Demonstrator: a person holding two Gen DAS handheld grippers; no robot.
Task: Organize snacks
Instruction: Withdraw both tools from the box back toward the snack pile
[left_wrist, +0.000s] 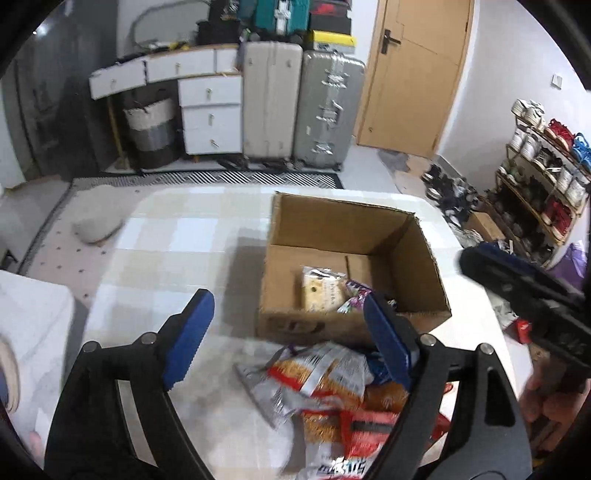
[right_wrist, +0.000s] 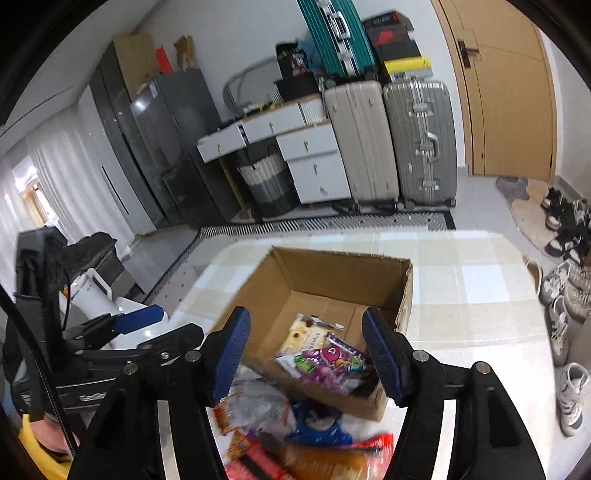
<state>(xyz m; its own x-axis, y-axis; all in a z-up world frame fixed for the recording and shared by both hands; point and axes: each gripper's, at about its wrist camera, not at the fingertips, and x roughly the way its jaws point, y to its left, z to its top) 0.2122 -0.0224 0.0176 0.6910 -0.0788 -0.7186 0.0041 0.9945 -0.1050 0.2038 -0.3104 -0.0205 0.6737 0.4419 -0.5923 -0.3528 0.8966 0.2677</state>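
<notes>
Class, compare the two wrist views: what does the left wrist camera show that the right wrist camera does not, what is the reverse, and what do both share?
Only the left wrist view shows the shoe rack by the wall and a grey cushion on the floor.

Only the right wrist view shows the dark fridge and loose sneakers beside the table.

Both show the cardboard box holding a few snacks, the snack pile in front of it, two upright suitcases and the wooden door.
</notes>
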